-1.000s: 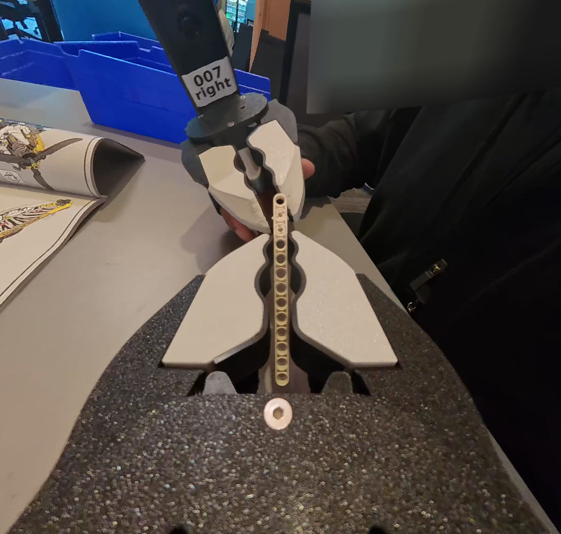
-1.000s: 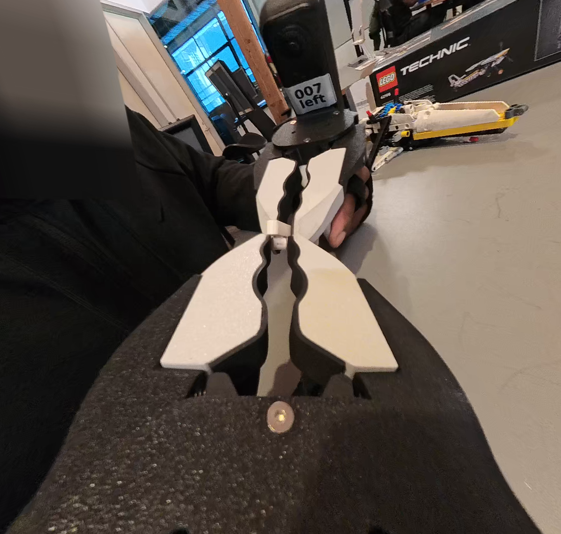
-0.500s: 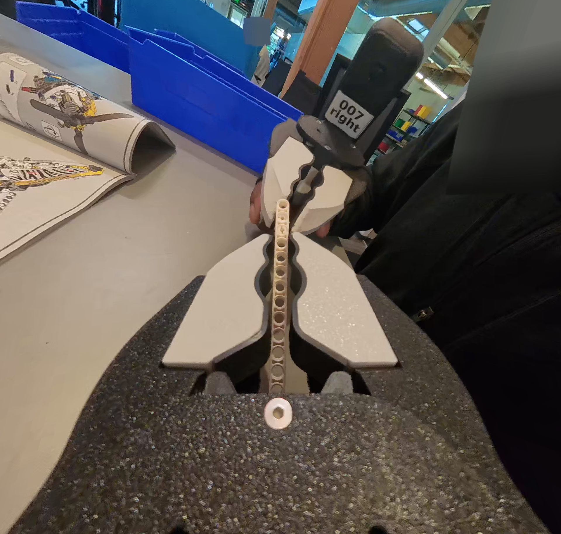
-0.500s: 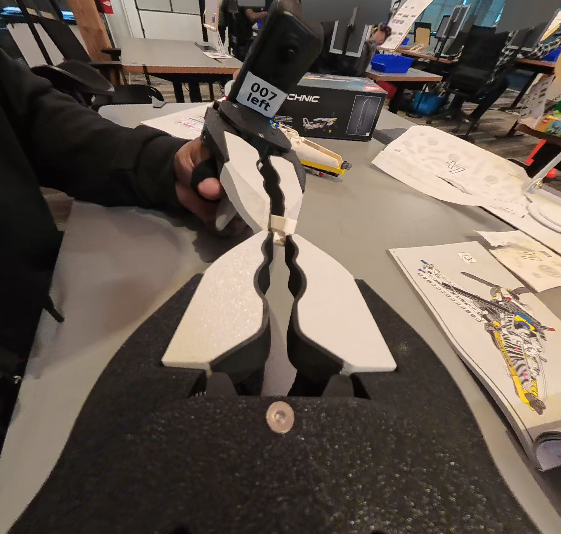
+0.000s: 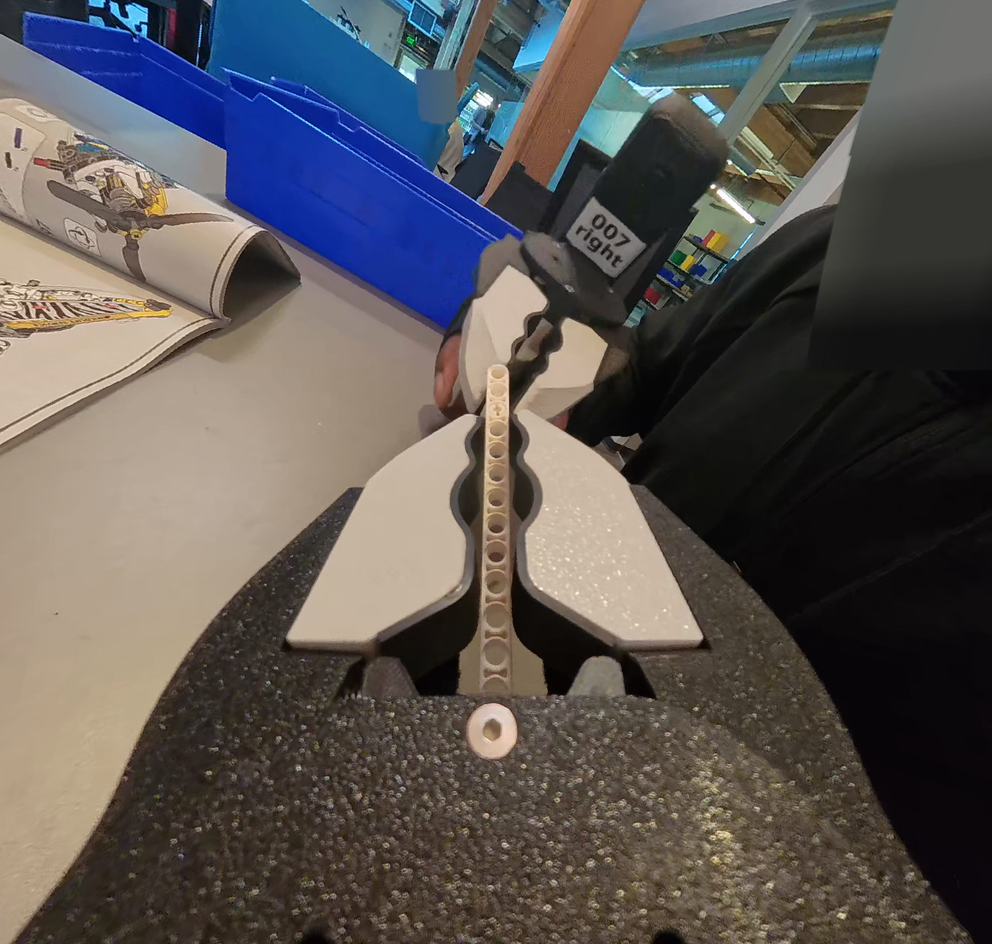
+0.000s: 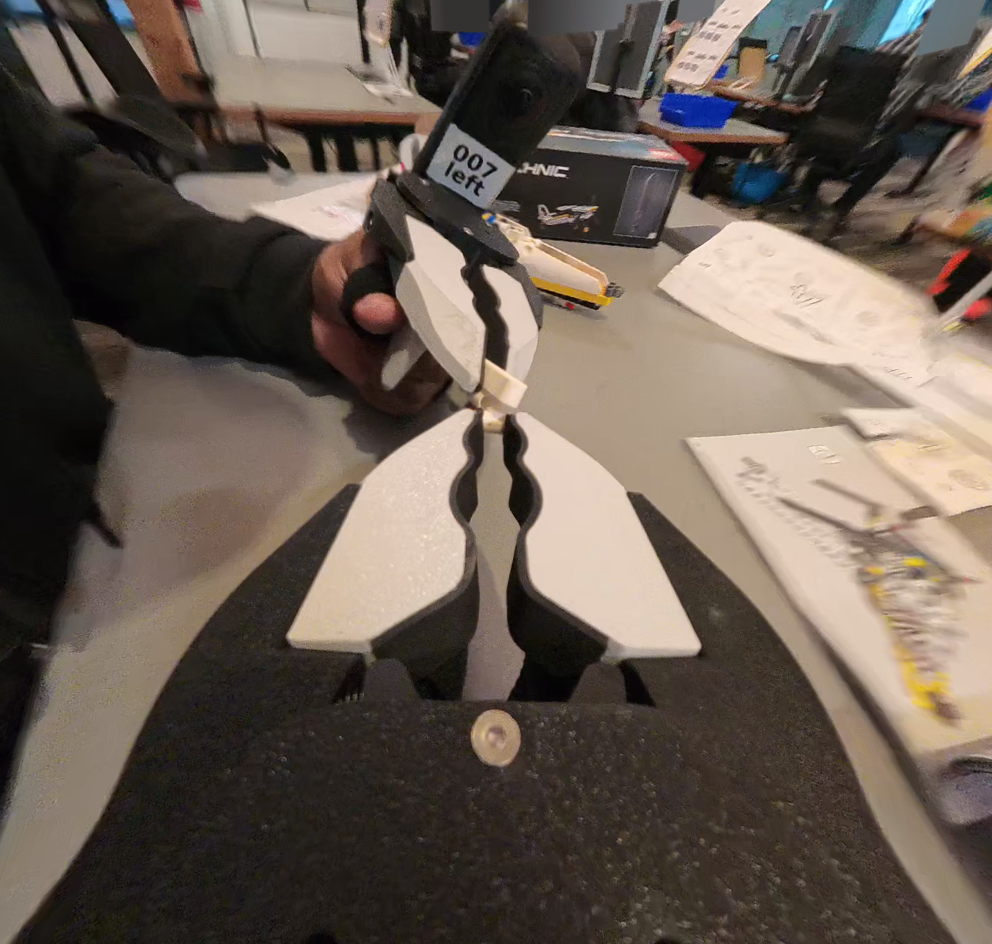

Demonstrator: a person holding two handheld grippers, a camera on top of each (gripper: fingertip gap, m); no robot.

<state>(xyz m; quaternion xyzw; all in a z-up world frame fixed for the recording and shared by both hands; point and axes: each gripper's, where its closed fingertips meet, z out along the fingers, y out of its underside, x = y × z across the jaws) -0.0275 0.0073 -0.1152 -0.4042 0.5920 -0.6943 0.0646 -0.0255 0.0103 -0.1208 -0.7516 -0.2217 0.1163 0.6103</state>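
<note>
My left gripper (image 5: 496, 425) is shut on a long cream beam with a row of holes (image 5: 495, 542). The beam runs along the jaws and sticks out past the tips. In the right wrist view the left gripper (image 6: 496, 376) shows the beam's end (image 6: 504, 381) jutting from its tips. My right gripper (image 6: 492, 424) is shut on a small cream peg (image 6: 491, 420) at its very tips, and the peg touches the beam's end. In the left wrist view the right gripper (image 5: 510, 387) sits just behind the beam's far end, tip to tip with mine. Both are held above the grey table (image 5: 188, 462).
Blue bins (image 5: 349, 188) and an open instruction booklet (image 5: 107, 274) lie to the left. A black box (image 6: 601, 188), a white and yellow model (image 6: 569, 274), loose sheets (image 6: 794, 290) and another booklet (image 6: 859, 569) lie to the right. A person's black sleeve (image 6: 188, 274) is close. My two grippers' fingertips are within a few centimetres of each other.
Both grippers have swung round together, so the backgrounds shifted. The right jaws have closed a little on the peg. The beam stays in the left grasp, tips still meeting.
</note>
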